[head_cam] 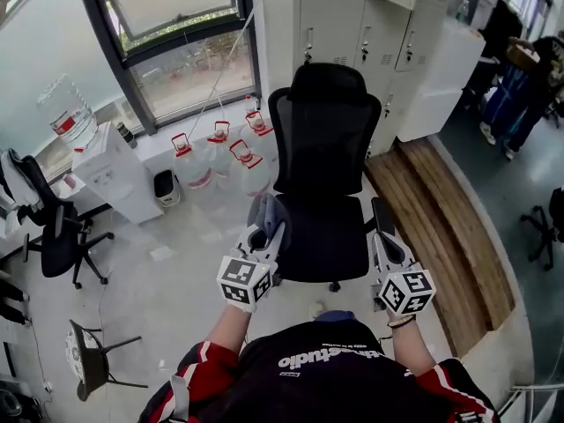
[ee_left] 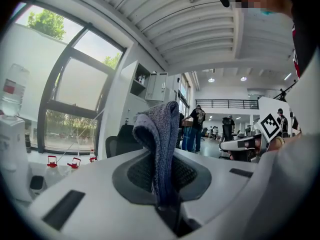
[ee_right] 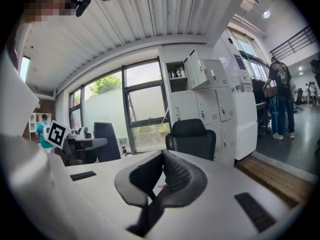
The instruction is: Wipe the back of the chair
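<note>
A black office chair (head_cam: 324, 148) with a mesh back and headrest stands in front of me, its seat facing me. In the right gripper view the chair (ee_right: 192, 139) shows straight ahead, and in the left gripper view the chair (ee_left: 120, 143) sits behind the cloth. My left gripper (head_cam: 269, 227) is shut on a grey-blue cloth (head_cam: 266, 210), held near the seat's left front edge. The cloth (ee_left: 159, 144) stands up from the closed jaws. My right gripper (head_cam: 379, 229) is shut and empty, near the right armrest (head_cam: 381, 214).
Several water jugs with red caps (head_cam: 231, 152) stand under the window behind the chair. A water dispenser (head_cam: 110, 170) is at the left, with another black chair (head_cam: 53, 227) beside it. White lockers (head_cam: 370, 33) line the back wall. A wooden platform (head_cam: 449, 227) runs along the right. People (ee_right: 280, 96) stand farther off.
</note>
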The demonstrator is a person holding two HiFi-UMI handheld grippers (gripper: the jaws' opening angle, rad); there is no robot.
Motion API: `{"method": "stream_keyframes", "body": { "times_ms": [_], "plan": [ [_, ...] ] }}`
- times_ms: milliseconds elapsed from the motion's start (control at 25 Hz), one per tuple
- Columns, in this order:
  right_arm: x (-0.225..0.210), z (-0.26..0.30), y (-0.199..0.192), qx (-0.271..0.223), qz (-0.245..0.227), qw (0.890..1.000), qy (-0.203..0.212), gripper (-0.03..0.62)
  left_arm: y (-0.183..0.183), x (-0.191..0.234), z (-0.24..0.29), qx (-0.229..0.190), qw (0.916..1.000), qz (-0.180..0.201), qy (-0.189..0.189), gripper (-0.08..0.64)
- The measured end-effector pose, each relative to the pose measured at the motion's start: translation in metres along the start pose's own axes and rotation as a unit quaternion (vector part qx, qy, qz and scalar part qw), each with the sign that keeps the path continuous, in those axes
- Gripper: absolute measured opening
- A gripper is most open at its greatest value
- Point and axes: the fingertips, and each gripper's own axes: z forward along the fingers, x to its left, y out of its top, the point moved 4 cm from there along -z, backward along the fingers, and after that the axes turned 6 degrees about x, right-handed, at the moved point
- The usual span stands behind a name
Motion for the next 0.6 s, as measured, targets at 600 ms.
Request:
{"method": "stream_keyframes", "body": {
  "times_ms": [600],
  "plan": [
    [0.009,-0.093,-0.008,-0.015,-0.021,0.999,0.038,-0.003,-0.012,-0.099,-0.054,-0.014,0.9993,-0.033,-0.009,0.055]
  ]
}}
